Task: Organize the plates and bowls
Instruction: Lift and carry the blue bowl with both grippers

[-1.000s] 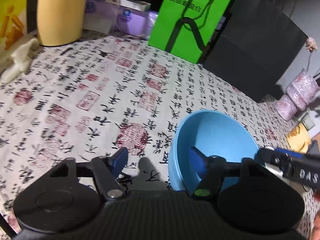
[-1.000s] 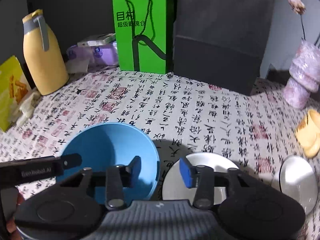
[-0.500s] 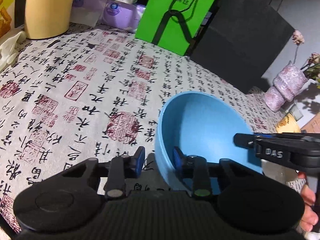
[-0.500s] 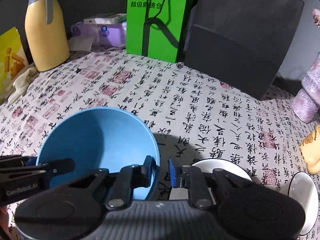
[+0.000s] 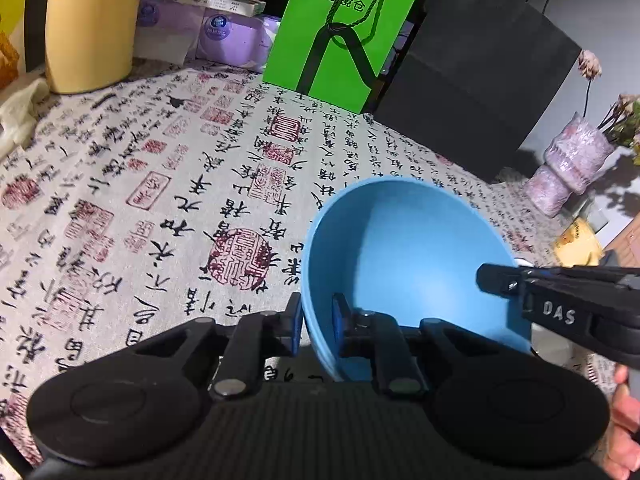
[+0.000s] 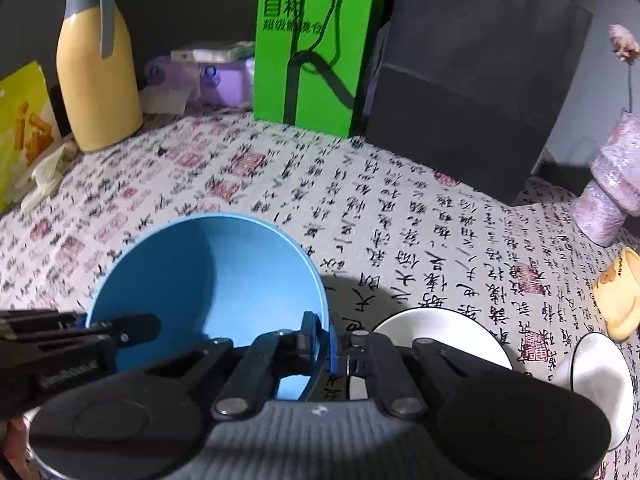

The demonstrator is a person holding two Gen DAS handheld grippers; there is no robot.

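A blue bowl (image 5: 404,256) is held off the calligraphy tablecloth between both grippers. My left gripper (image 5: 318,320) is shut on the bowl's near-left rim. My right gripper (image 6: 322,340) is shut on the bowl's (image 6: 208,280) right rim. Each gripper also shows in the other's view: the right one (image 5: 560,308) at the bowl's right side, the left one (image 6: 72,340) at its left. A white plate (image 6: 440,336) lies on the cloth just right of the bowl, partly hidden by my right gripper. A small white bowl (image 6: 600,384) stands further right.
A yellow jug (image 6: 98,80), a green paper bag (image 6: 312,48) and a black paper bag (image 6: 472,80) stand along the back. A pink wrapped vase (image 6: 612,192) and a yellow cup (image 6: 620,296) are at the right. Purple tissue packs (image 5: 224,36) lie behind.
Both grippers have closed on the blue bowl's rim, the left from wide open, the right from half open. The bowl has risen off the cloth and tilted slightly.
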